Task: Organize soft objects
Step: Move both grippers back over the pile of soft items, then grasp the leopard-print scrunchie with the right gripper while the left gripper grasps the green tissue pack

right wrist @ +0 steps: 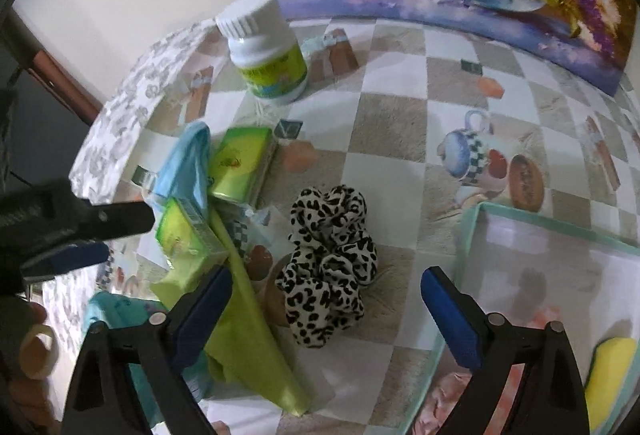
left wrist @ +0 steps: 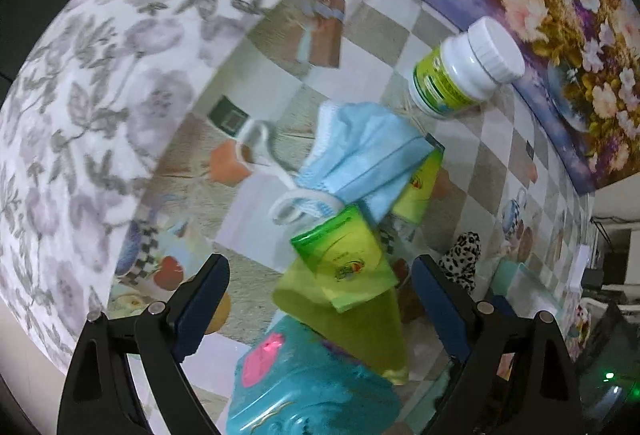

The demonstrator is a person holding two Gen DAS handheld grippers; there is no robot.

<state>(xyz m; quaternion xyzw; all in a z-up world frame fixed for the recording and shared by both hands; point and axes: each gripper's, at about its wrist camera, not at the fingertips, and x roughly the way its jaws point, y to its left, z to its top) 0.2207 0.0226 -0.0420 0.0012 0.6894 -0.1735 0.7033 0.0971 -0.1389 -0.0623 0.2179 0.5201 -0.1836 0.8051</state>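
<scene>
One leopard-print scrunchie [right wrist: 328, 263] is lying on the counter [right wrist: 400, 123], framed between the right tongs [right wrist: 326, 309], spread wide and empty. Left tongs [left wrist: 320, 299], likewise apart, are held over the green tissue packs [left wrist: 340, 255]. Fabric should be pinched centrally, the green cloth [right wrist: 248, 335] avoided.

left tool [left wrist: 320, 299]: two black plastic finger arms, triangular cut-outs in the frames, blue pads on the inner faces.
left tool fasteners: round silver screw heads, two per arm.
right tool [right wrist: 326, 309]: same build; black arms, blue pads, silver screw heads.
left tool, side aspect (right wrist view): black body, blue pad edge, one small screw.
hand [right wrist: 28, 351]: pale ring on one finger.
</scene>
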